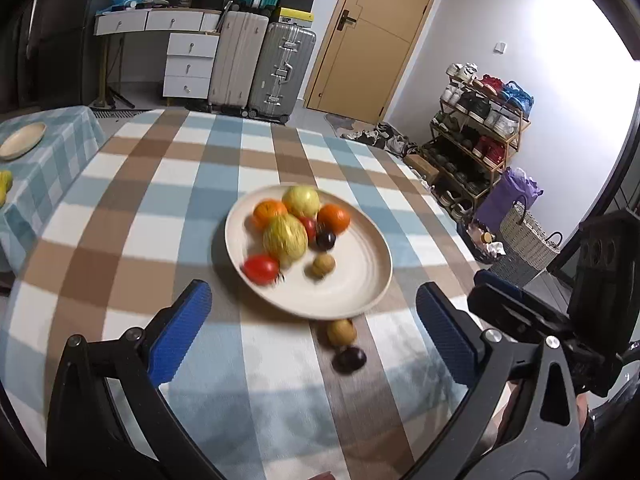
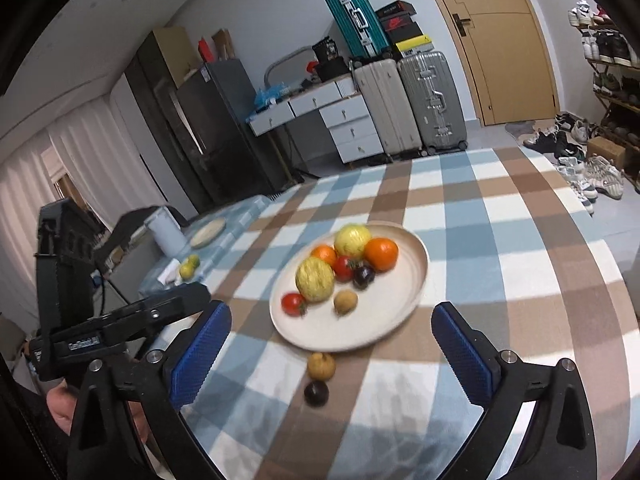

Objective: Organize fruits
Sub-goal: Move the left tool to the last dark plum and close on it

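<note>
A cream plate [image 1: 352,280] [image 2: 400,312] on the checked tablecloth holds several fruits: two yellow-green ones [image 1: 285,240], two oranges [image 1: 334,218], two red tomatoes [image 1: 261,269], a dark plum [image 1: 326,240] and a small tan fruit [image 1: 323,265]. A second tan fruit [image 1: 341,332] [image 2: 321,365] and a second dark plum [image 1: 349,359] [image 2: 316,393] lie on the cloth just in front of the plate. My left gripper [image 1: 312,336] is open and empty above them. My right gripper [image 2: 330,354] is open and empty, also over them. The right gripper's body shows at the right of the left wrist view [image 1: 520,320].
A second table at the left carries an empty plate [image 1: 22,140] [image 2: 208,232], yellow-green fruit [image 2: 188,268] and a white container [image 2: 166,232]. Suitcases [image 1: 260,64], drawers, a door and a shoe rack [image 1: 476,132] stand beyond the table.
</note>
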`<state>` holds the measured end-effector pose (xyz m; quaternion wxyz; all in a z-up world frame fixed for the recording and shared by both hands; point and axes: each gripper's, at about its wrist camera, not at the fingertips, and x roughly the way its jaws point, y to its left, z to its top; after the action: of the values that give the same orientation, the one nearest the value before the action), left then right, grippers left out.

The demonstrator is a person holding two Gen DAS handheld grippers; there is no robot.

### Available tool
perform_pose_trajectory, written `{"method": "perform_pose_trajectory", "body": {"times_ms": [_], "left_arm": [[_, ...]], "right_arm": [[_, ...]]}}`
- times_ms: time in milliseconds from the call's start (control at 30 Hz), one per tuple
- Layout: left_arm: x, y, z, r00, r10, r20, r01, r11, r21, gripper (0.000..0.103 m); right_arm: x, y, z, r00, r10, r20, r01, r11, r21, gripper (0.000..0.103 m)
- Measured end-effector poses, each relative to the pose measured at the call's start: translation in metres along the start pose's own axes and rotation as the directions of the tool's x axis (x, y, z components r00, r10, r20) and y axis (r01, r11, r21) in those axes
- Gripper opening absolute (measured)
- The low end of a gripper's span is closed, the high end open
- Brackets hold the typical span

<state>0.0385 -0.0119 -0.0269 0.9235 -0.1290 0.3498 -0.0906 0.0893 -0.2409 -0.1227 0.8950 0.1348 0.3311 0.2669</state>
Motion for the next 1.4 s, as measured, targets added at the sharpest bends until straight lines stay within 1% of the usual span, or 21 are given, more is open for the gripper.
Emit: {"method": "perform_pose_trajectory", "body": {"times_ms": [67, 167, 300, 433, 700, 800, 867, 933, 967, 1067, 1200, 1233, 1267, 1300, 1333, 1400], "left_arm": [[0.0, -0.003, -0.013, 1.0, 0.006, -0.011, -0.006, 1.0, -0.001, 0.102], [0.001, -0.007, -0.032, 0.999, 0.015, -0.036, -0.015, 1.0, 0.004, 0.102], [0.01, -0.005, -0.045, 0.998, 0.018, -0.061, -0.019, 1.0, -0.012, 0.102], [0.015, -0.004, -0.051, 0.997, 0.023, -0.074, -0.024, 1.0, -0.013, 0.102], [0.036, -0.01, -0.054, 0.992, 0.007, -0.124, -0.009, 1.0, -0.015, 0.102], [0.045, -0.015, -0.055, 0.991, 0.012, -0.136, -0.013, 1.0, -0.004, 0.102], [0.051, -0.016, -0.055, 0.988, 0.011, -0.151, -0.013, 1.0, -0.011, 0.102], [0.059, -0.018, -0.055, 0.986, -0.005, -0.168, 0.001, 1.0, -0.025, 0.102], [0.061, -0.018, -0.055, 0.986, -0.006, -0.167, 0.002, 1.0, -0.028, 0.102], [0.071, -0.021, -0.056, 0.984, 0.03, -0.176, -0.033, 0.999, -0.014, 0.101], [0.076, -0.026, -0.053, 0.986, 0.021, -0.167, -0.019, 1.0, 0.009, 0.1], [0.076, -0.027, -0.053, 0.987, 0.024, -0.162, -0.022, 1.0, 0.016, 0.1], [0.077, -0.028, -0.053, 0.987, 0.027, -0.158, -0.024, 0.999, 0.021, 0.096], [0.078, -0.029, -0.052, 0.987, 0.02, -0.16, -0.016, 1.0, 0.025, 0.091], [0.08, -0.031, -0.053, 0.986, 0.019, -0.166, -0.015, 0.999, 0.029, 0.088], [0.085, -0.033, -0.053, 0.983, 0.008, -0.182, 0.0, 0.999, 0.041, 0.076]], "right_arm": [[-0.003, 0.0, -0.008, 1.0, -0.021, -0.009, 0.021, 1.0, -0.006, 0.102], [-0.006, -0.002, -0.018, 0.999, -0.032, -0.022, 0.032, 0.999, 0.006, 0.102], [-0.007, -0.003, -0.029, 0.998, -0.053, -0.032, 0.053, 0.999, 0.0, 0.102], [-0.007, -0.003, -0.035, 0.998, -0.054, -0.045, 0.054, 0.999, 0.003, 0.102], [-0.006, -0.014, -0.038, 0.997, -0.058, -0.049, 0.06, 0.997, 0.044, 0.102], [-0.005, -0.018, -0.038, 0.997, -0.057, -0.05, 0.06, 0.997, 0.057, 0.102], [-0.005, -0.022, -0.039, 0.997, -0.064, -0.052, 0.067, 0.996, 0.064, 0.102], [-0.006, -0.025, -0.04, 0.997, -0.059, -0.051, 0.063, 0.995, 0.078, 0.102], [-0.007, -0.026, -0.04, 0.997, -0.061, -0.048, 0.064, 0.995, 0.08, 0.102], [-0.008, -0.03, -0.041, 0.997, -0.065, -0.042, 0.069, 0.994, 0.087, 0.102], [-0.009, -0.034, -0.043, 0.997, -0.063, -0.046, 0.068, 0.993, 0.098, 0.102], [-0.009, -0.034, -0.043, 0.997, -0.064, -0.047, 0.068, 0.993, 0.097, 0.102], [-0.008, -0.035, -0.044, 0.997, -0.066, -0.047, 0.07, 0.993, 0.097, 0.102], [-0.008, -0.035, -0.044, 0.997, -0.065, -0.046, 0.069, 0.993, 0.098, 0.102], [-0.008, -0.036, -0.044, 0.997, -0.062, -0.045, 0.066, 0.993, 0.101, 0.102], [-0.007, -0.038, -0.045, 0.997, -0.059, -0.048, 0.064, 0.992, 0.108, 0.102]]}}
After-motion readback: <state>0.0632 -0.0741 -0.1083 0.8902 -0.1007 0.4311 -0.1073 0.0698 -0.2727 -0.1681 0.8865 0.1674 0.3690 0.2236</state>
